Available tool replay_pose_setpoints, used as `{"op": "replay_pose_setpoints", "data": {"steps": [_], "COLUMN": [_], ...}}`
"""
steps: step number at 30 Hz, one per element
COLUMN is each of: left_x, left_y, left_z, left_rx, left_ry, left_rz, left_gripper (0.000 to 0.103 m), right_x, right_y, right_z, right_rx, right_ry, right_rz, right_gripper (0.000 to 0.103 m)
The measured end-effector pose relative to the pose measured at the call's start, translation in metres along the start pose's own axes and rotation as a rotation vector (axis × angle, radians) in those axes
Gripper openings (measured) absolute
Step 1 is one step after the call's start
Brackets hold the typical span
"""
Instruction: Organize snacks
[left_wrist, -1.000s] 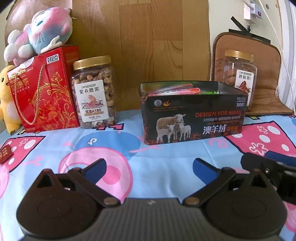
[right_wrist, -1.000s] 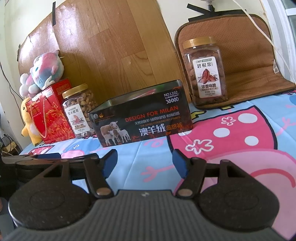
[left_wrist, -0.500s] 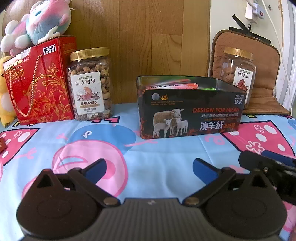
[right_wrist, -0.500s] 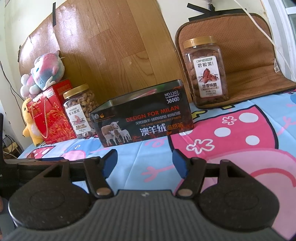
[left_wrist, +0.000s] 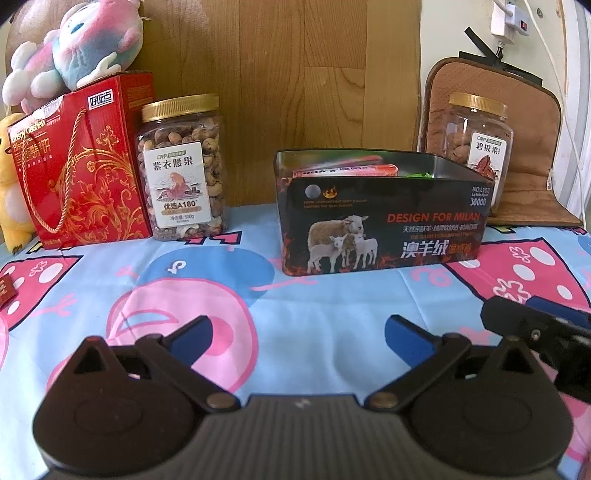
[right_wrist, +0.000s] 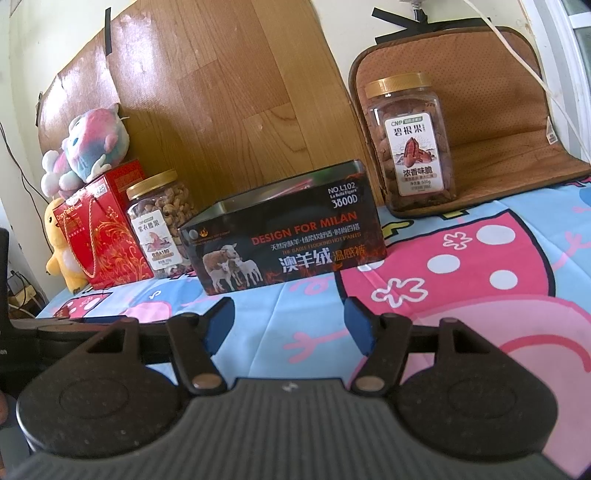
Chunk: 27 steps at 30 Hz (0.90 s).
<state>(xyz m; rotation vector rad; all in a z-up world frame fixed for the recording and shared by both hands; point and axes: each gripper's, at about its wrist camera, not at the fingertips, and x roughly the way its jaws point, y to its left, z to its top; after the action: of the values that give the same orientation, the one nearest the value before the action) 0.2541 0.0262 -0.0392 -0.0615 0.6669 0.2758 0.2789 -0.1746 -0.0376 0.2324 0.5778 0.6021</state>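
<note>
A black open tin (left_wrist: 384, 229) (right_wrist: 288, 243) with a sheep picture stands mid-table, holding red and green snack packets (left_wrist: 347, 170). Left of it stand a cashew jar (left_wrist: 183, 166) (right_wrist: 159, 225) with a gold lid and a red gift box (left_wrist: 81, 162) (right_wrist: 99, 229). A pecan jar (left_wrist: 480, 147) (right_wrist: 410, 144) stands at the back right. My left gripper (left_wrist: 297, 334) hovers low over the cloth in front of the tin, open with nothing between its fingers. My right gripper (right_wrist: 288, 325) is likewise open with nothing in it, to the right of the left one.
A cartoon-print cloth (left_wrist: 314, 314) covers the table. Plush toys (left_wrist: 74, 48) sit on and beside the red box. A brown cushion (right_wrist: 498, 92) leans on the wall behind the pecan jar. A small red packet (left_wrist: 5, 291) lies at the far left edge.
The left wrist view has shifted slightly, dipping then rising again; the tin and jars keep their places. Both grippers stay open. The right one has barely moved.
</note>
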Motion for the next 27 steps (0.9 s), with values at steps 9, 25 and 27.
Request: {"op": "replay_pose_setpoints", "data": {"steps": [9,25,27], "left_x": [-0.0002,-0.0001,-0.0004], "left_y": [-0.0007,-0.0009,-0.0009], "left_z": [-0.0003,-0.0006,-0.0007], "left_rx": [0.001,0.004,0.004], "left_ry": [0.000,-0.001,-0.001], "left_rz": [0.008,0.008,0.007], "left_gripper": [0.103,0.103,0.103], "right_x": [-0.0011,-0.0015,-0.0016], "right_y": [0.0001,-0.0002,-0.0002], "right_z": [0.0005,-0.0001,-0.0001], "right_rx": [0.002,0.003,0.003], "right_ry": [-0.003,-0.004,-0.004], "right_rz": [0.002,0.002,0.002], "right_gripper": [0.068,0.068,0.068]}}
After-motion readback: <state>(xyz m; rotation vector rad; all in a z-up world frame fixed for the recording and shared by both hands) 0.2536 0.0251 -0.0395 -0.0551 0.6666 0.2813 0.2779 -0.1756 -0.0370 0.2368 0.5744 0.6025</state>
